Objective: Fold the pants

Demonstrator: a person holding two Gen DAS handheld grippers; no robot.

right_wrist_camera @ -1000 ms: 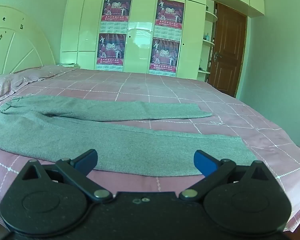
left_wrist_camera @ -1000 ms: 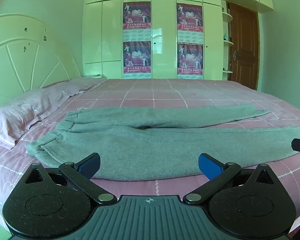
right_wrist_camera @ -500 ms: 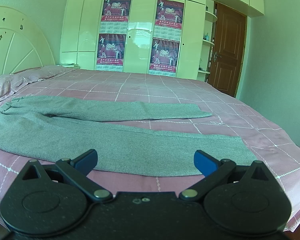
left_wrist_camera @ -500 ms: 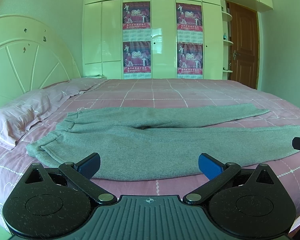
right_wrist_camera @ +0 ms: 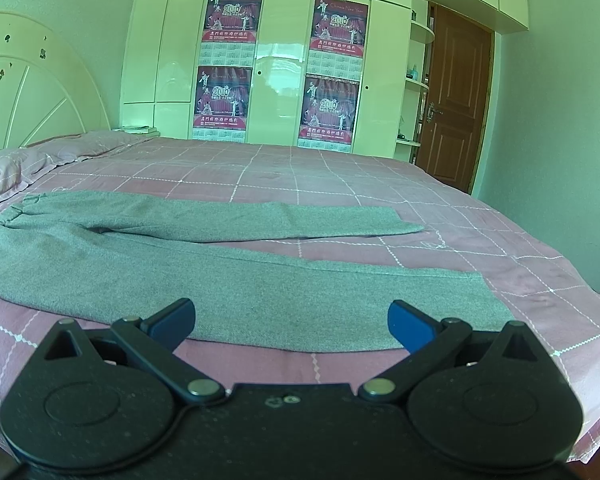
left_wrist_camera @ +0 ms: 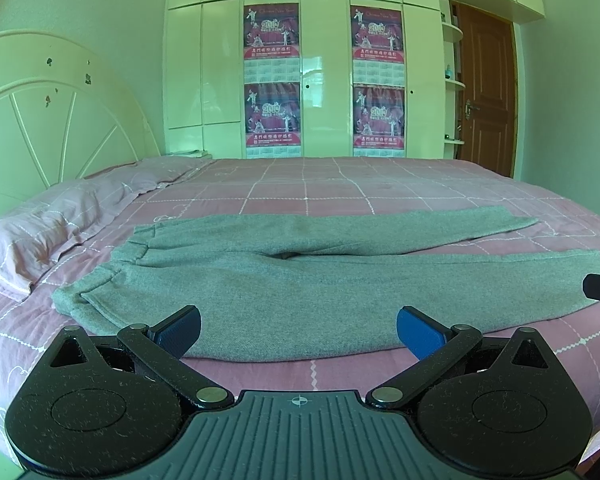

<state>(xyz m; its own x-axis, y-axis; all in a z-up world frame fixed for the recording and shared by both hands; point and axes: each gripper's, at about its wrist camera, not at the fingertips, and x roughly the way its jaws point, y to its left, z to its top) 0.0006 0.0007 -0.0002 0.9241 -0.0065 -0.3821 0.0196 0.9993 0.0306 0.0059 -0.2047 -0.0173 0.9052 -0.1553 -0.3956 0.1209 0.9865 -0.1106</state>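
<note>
While both grippers hang just short of the bed's near edge, the grey knit pants [left_wrist_camera: 300, 292] lie flat on the pink checked bedspread [left_wrist_camera: 380, 192], directly ahead of the fingers. Their long axis runs left to right: waistband toward the pink pillow [left_wrist_camera: 40, 240], leg hems pointing right. The left gripper [left_wrist_camera: 298, 330], released wide and holding nothing, faces the waist end; the right gripper [right_wrist_camera: 290, 322], equally spread and holding nothing, is nearer the hems, so each likely takes its own end.
</note>
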